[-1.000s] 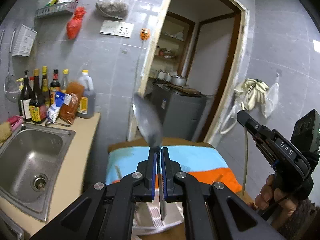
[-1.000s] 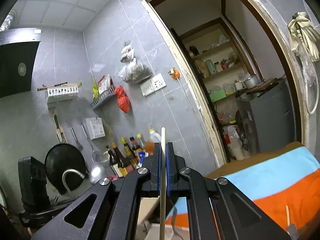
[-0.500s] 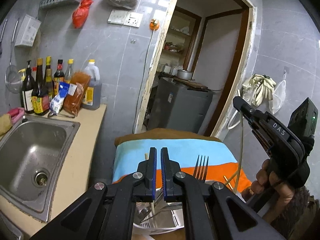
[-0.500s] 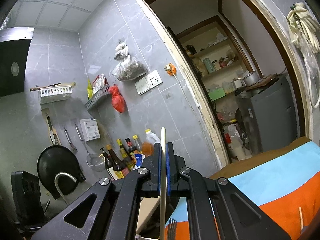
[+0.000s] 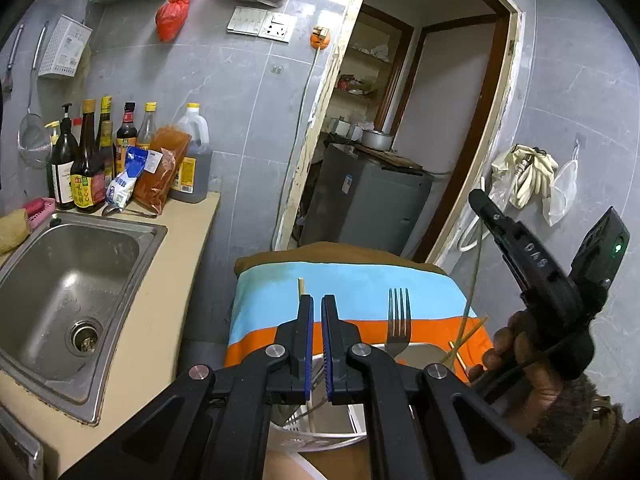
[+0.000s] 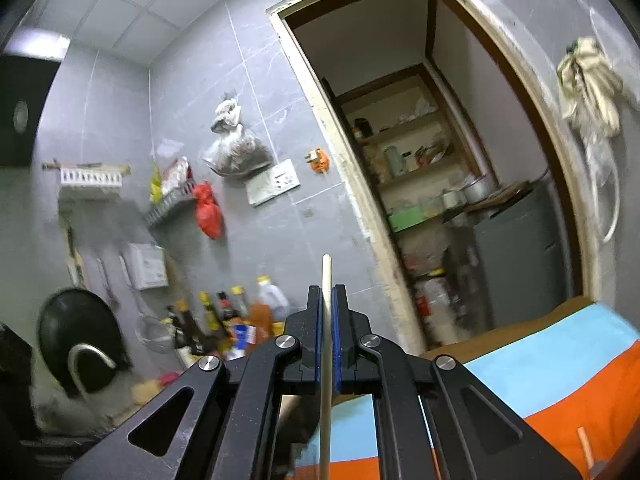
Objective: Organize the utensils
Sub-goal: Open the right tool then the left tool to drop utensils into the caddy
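L gripper (image 5: 317, 344): jaws pressed nearly together, narrow gap, nothing pinched. Below the pads, a white holder (image 5: 320, 430) w/ utensils standing in it. A chopstick (image 5: 301, 288) rises from the holder just behind the L pad, tip showing at 11 o'clock of the jaws; whether it touches the pad can't tell. Fork (image 5: 398, 320) stands tines up at 3 o'clock of the jaws, apart from them. Two thin sticks (image 5: 466, 338) lean out further at 3 o'clock, near the person's hand (image 5: 516, 354).

R gripper (image 6: 327, 334): jaws closed on a pale chopstick (image 6: 326, 360), held upright btw the blue pads, tip poking out past them at 12 o'clock, lower end running out of frame at 6.

Beyond: striped blue/orange cloth (image 5: 348, 284), sink (image 5: 60, 280) at 9 o'clock, bottles (image 5: 86, 160) at 10 by the wall, doorway (image 5: 420, 120) at 12–1.
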Available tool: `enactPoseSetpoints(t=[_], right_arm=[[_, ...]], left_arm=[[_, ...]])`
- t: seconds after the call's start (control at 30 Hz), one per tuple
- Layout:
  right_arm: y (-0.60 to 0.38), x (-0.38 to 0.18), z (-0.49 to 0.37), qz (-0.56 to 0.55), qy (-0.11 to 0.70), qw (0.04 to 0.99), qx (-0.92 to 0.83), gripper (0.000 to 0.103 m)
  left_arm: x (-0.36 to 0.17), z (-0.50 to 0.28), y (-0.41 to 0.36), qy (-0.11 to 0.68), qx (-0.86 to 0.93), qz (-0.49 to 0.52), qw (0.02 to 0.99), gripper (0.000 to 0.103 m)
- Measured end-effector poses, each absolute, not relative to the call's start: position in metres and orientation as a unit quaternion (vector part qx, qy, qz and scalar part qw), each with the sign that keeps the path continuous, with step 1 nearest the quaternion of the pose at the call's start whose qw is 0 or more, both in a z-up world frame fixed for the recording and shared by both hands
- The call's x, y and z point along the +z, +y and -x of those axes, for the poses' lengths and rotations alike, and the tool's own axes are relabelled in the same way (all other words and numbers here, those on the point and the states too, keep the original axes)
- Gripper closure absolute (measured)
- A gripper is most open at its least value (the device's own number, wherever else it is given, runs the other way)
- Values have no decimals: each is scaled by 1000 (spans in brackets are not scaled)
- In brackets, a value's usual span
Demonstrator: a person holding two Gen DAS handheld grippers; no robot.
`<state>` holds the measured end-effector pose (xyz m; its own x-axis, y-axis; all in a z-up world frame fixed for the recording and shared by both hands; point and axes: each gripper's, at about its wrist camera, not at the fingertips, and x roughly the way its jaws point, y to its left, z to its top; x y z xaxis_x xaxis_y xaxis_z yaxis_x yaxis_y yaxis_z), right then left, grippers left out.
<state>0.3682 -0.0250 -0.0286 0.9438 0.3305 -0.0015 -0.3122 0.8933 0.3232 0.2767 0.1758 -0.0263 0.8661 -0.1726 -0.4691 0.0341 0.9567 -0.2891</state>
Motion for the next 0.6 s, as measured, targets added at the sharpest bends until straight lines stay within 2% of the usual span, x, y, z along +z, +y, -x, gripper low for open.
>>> enactPoseSetpoints(t=[0.3,0.33,0.43,0.5,0.6], right_arm=[[-28,-42,-361,-143,77,972,169,97],[-30,-42,-358,-144,82,971,172,92],[-39,-42,-350,-149,93,969,176,69],[-45,-41,-345,-149,93,969,174,68],[-59,-33,-334,-147,97,970,170,66]], left_arm=[[-28,-273,173,259,-45,133,955,98],[-27,-273,172,260,-43,133,956,97],[-26,-272,170,260,-44,133,955,96],[-25,-271,166,260,-46,133,955,95],[-23,-269,158,257,-50,135,956,81]])
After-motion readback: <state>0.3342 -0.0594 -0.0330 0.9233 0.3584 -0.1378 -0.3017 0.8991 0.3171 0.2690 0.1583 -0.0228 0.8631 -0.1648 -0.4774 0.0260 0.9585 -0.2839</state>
